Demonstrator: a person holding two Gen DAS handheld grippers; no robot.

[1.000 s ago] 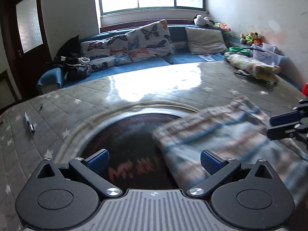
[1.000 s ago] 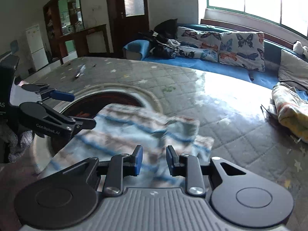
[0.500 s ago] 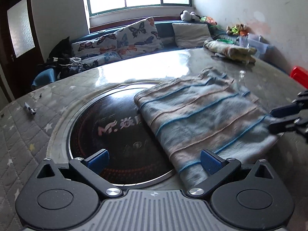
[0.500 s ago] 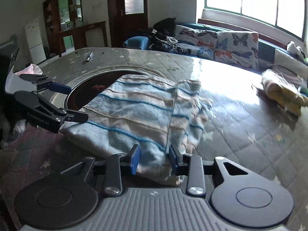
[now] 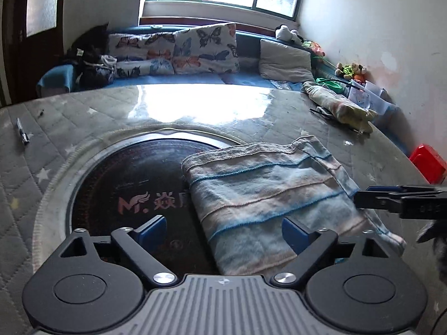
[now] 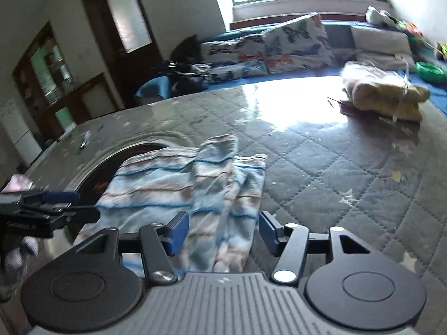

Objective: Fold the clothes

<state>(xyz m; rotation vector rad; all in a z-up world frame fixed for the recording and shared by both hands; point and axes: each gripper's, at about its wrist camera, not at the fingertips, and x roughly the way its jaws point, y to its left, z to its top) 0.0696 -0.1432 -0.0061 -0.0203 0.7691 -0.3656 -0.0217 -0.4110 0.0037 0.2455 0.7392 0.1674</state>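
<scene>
One striped cloth (image 5: 268, 195) lay folded on the table (image 5: 83, 128), its left part over the dark round plate (image 5: 125, 184) set into the top and its right part on the quilted cover, with a looser, rumpled layer along the right edge. The right gripper (image 6: 220, 231) sat just over the cloth's near edge; its fingers (image 6: 176, 230) had just been opening and stood apart at a middling gap, with the cloth beneath them but not pinched. The left gripper (image 5: 220, 230) was held wide, though its fingers had just closed in a little, and the cloth's near left corner lay between them, ungripped. The main risk seemed to be the uneven right edge: if the next fold took only the top layer there, the lower one could slide out and the stack would skew. The glossy cover might also let the whole cloth slip when dragged. A second bundle of cloth (image 5: 338, 106) lay well apart at the far right, out of harm's way.
</scene>
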